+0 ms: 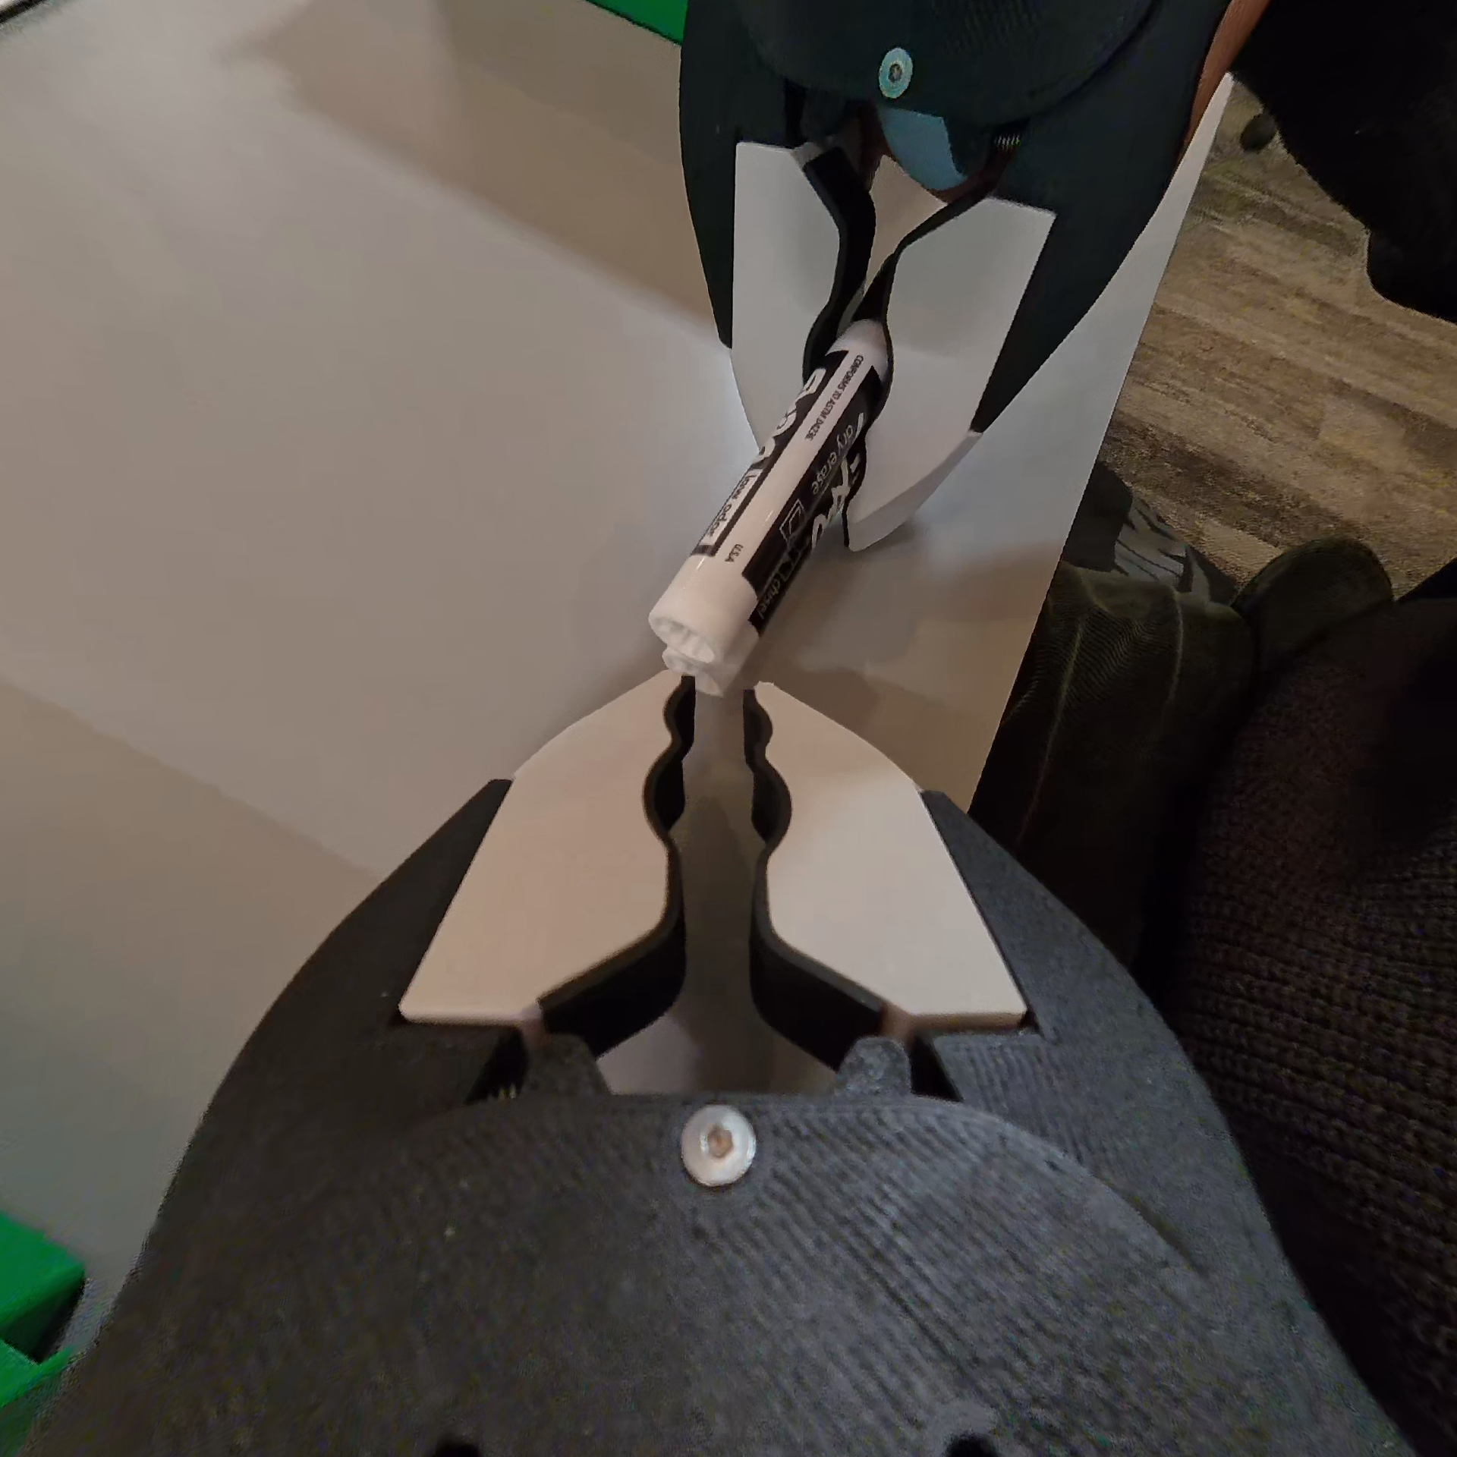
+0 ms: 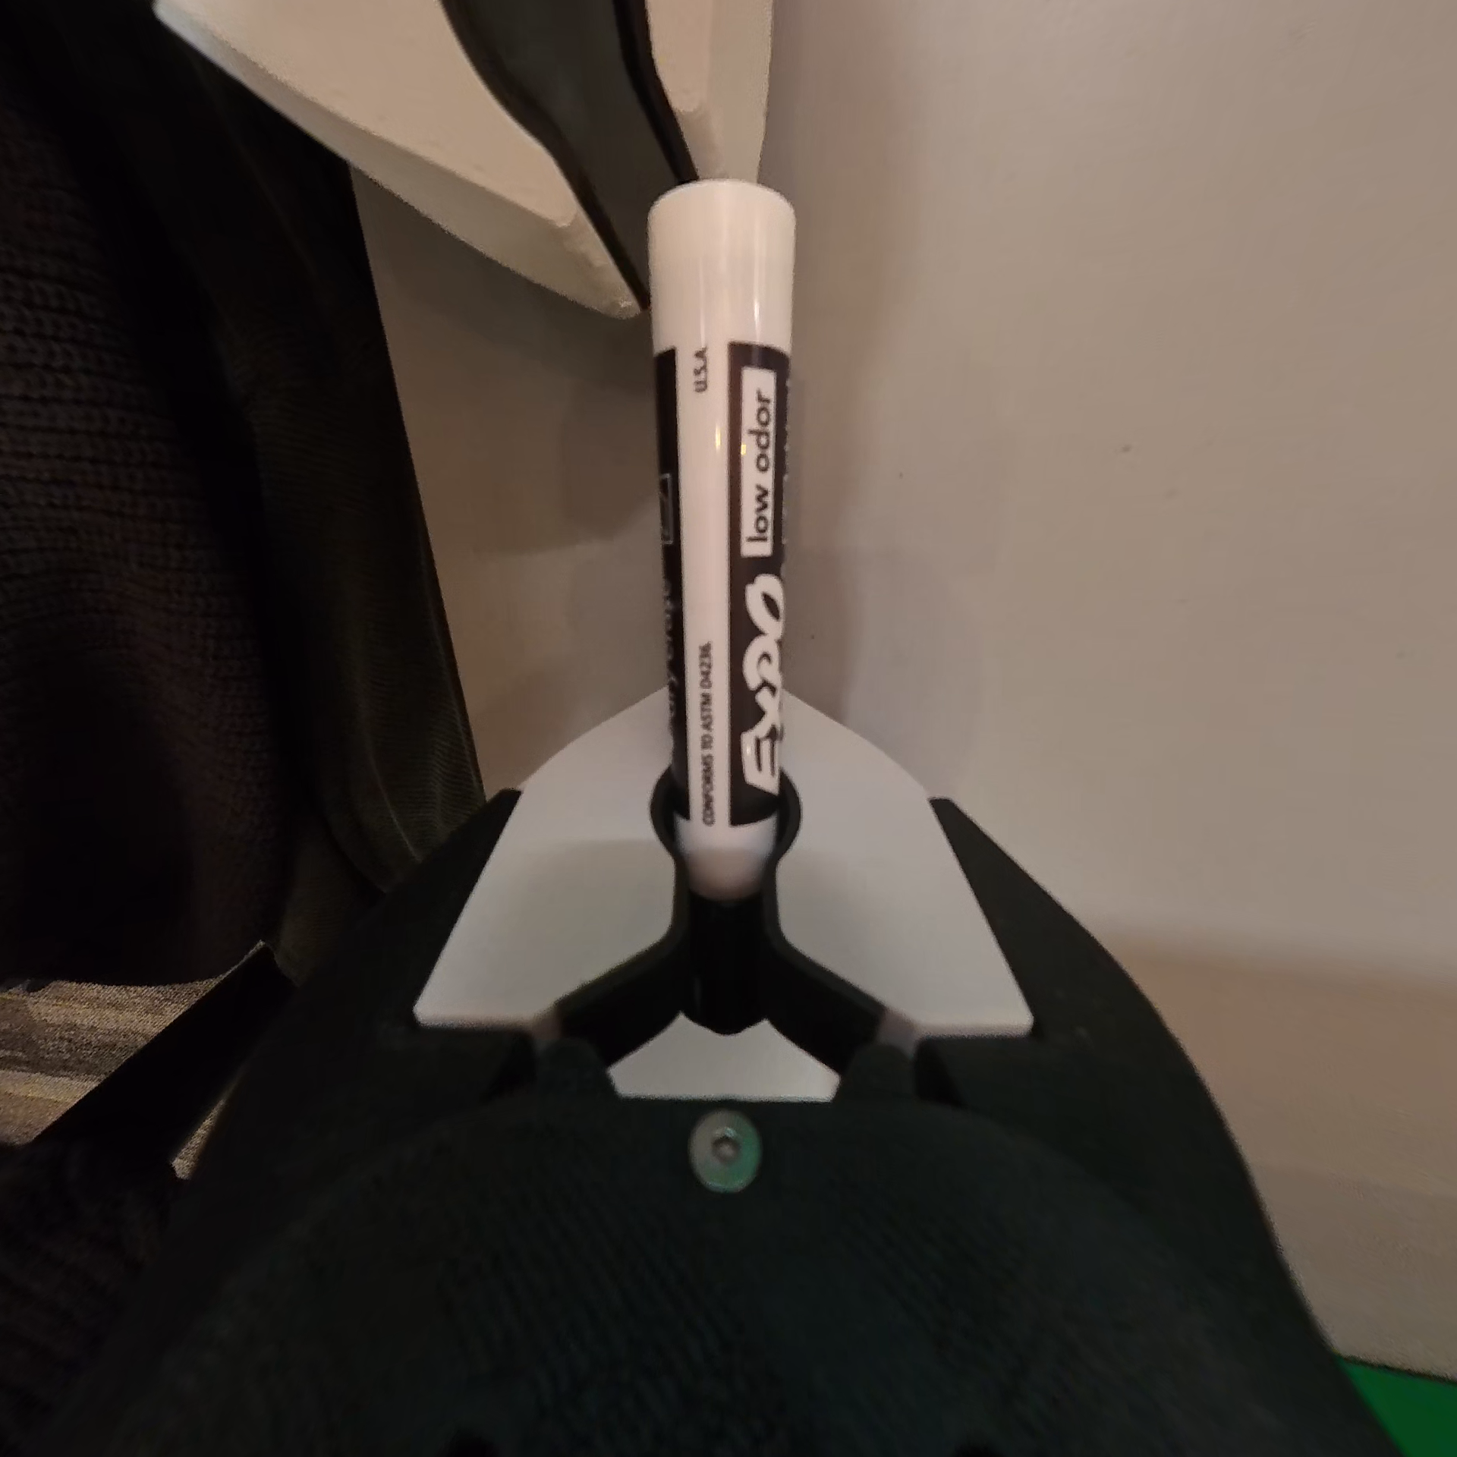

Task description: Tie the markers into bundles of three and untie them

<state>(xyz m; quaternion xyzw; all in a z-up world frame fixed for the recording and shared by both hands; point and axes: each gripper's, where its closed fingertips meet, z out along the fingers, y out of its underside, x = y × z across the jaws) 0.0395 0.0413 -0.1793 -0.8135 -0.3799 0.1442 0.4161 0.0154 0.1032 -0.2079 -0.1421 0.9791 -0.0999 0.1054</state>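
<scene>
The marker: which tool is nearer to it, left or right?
Right. The right tool is shut on the marker, gripping one end. The left tool, slightly open, has its tips just at the marker's free end.

marker (image 1: 788,489) in right claw (image 1: 855,347) | left claw (image 1: 713,694) just before marker end

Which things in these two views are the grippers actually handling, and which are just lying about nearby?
Handled:
- marker, white with a black label
- right gripper, jaws shut on the marker
- left gripper, jaws slightly apart at the marker's free end

Lying about:
- white table
- green block
- person's dark clothing
- floor
</scene>
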